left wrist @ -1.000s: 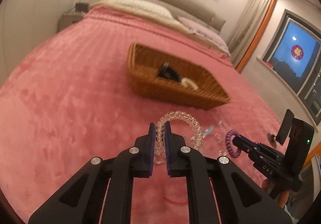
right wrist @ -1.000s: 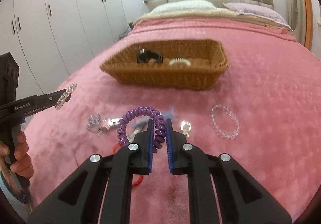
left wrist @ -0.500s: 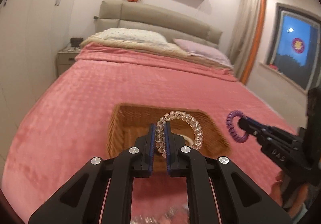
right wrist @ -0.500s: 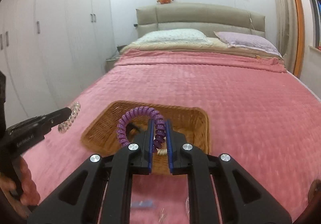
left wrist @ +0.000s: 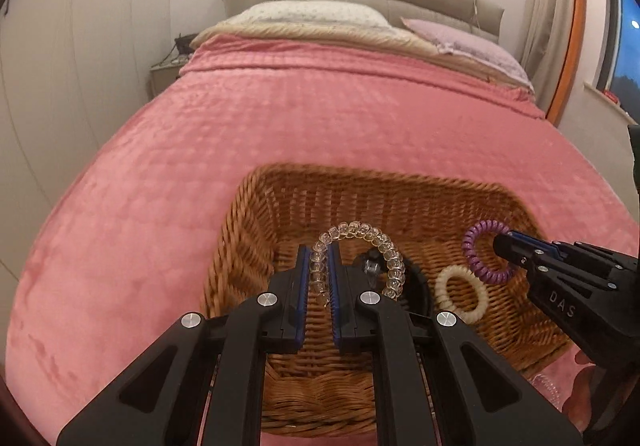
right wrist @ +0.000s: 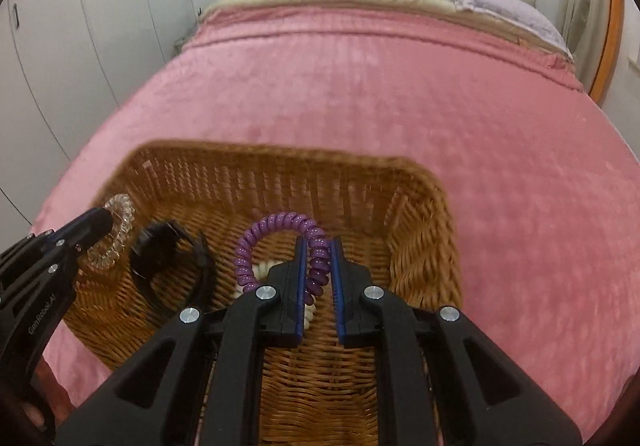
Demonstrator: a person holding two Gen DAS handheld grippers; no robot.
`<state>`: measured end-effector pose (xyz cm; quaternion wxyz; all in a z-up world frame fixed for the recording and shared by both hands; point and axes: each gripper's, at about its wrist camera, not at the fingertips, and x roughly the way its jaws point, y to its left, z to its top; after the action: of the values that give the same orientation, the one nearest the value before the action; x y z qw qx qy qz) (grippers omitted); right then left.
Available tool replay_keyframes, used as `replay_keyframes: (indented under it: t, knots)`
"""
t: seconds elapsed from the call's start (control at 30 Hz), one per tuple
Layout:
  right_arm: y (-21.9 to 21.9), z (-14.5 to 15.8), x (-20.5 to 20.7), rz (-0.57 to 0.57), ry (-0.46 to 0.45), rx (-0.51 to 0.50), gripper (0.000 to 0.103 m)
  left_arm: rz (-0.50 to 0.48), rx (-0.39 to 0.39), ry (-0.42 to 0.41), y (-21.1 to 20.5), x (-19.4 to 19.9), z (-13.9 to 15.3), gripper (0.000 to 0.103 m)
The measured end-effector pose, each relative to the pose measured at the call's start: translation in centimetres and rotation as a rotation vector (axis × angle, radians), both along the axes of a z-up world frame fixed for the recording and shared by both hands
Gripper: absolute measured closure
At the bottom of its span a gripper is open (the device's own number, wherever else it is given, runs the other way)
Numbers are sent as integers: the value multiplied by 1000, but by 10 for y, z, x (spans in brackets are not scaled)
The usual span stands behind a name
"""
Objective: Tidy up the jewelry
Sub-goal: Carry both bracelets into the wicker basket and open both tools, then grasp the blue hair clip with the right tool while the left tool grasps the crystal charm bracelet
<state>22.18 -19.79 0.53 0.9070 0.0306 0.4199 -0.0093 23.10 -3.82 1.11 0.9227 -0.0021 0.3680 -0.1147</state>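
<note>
Pink bed (left wrist: 248, 150) carries wicker basket (left wrist: 236, 246). Left tool (left wrist: 319, 266) clamps clear bead bracelet (left wrist: 372, 242) above basket interior; right tool (right wrist: 319, 258) clamps purple coil band (right wrist: 256, 242) likewise. Black watch (right wrist: 168, 266), cream coil band (left wrist: 460, 292) lie inside.

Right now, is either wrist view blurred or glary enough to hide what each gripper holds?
Left wrist view: basket rim slightly smeared, clear bead bracelet sharp, no glare. Right wrist view: softer overall, bedspread blurred, purple coil still readable. Both show fisheye bending at the edges.
</note>
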Motion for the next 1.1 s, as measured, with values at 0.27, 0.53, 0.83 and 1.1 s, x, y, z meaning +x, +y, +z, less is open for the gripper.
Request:
replay_keyframes:
  t: [0.27, 0.53, 0.83, 1.1]
  knots:
    - [2, -11, 5, 13, 59, 22, 93, -10, -6, 20, 2, 2, -7, 95]
    - [-1, -5, 5, 7, 64, 31, 78, -35, -54, -12, 14, -10, 4, 54]
    - [-6, 45, -54, 33, -61, 83, 75, -103, -143, -141, 29, -76, 61, 54]
    - [-11, 81, -129, 39, -178, 88, 55, -153, -182, -234, 44, -148, 97, 48]
